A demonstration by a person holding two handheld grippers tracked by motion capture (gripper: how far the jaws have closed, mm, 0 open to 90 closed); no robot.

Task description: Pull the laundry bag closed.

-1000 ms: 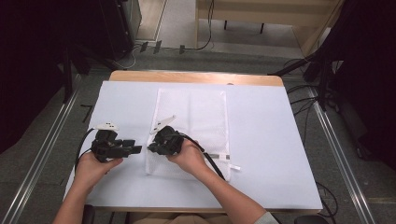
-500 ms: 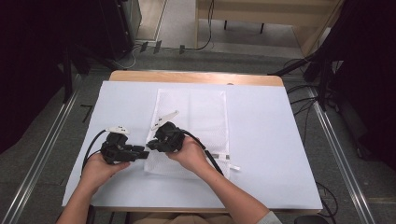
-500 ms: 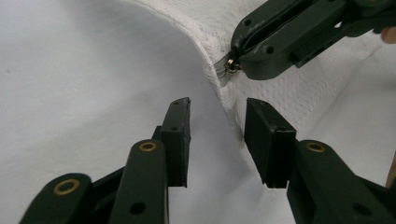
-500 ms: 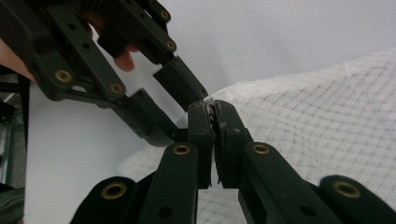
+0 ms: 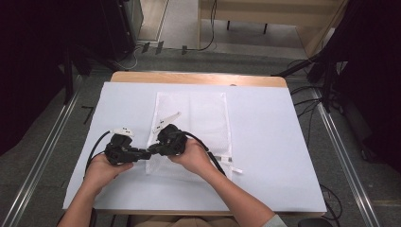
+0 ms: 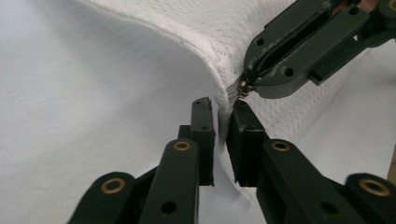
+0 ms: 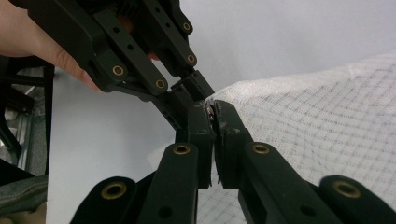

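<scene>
- A white mesh bag (image 5: pixel 191 124) lies flat on the white table cover (image 5: pixel 274 142), near the middle of the table; its near left corner is lifted off the surface between the two grippers.
- The right gripper (image 7: pixel 213 114) is clamped tight on a small metal piece at the bag's edge, most likely the zipper pull (image 6: pixel 243 88), though it is too small to be told for certain.
- The left gripper (image 6: pixel 223 123) has just been closing; its jaws now stand close together with the bag's seam between them, and the pads seem to press on the fabric just below the pull.
- The step in hand is judged to be the setting of a two-point hold for working the zipper: fabric pinned by the left, pull held by the right.
- The next move calls for the left hold to be kept firm while the pull is drawn along the edge, away from the left gripper, so that the mesh stays taut and does not bunch.
- In the high view both hands rest low at the near edge of the bag, the left hand (image 5: pixel 101 168) angled to the right, the right hand (image 5: pixel 194 156) angled to the left, and the gripper tips meet nose to nose.
</scene>
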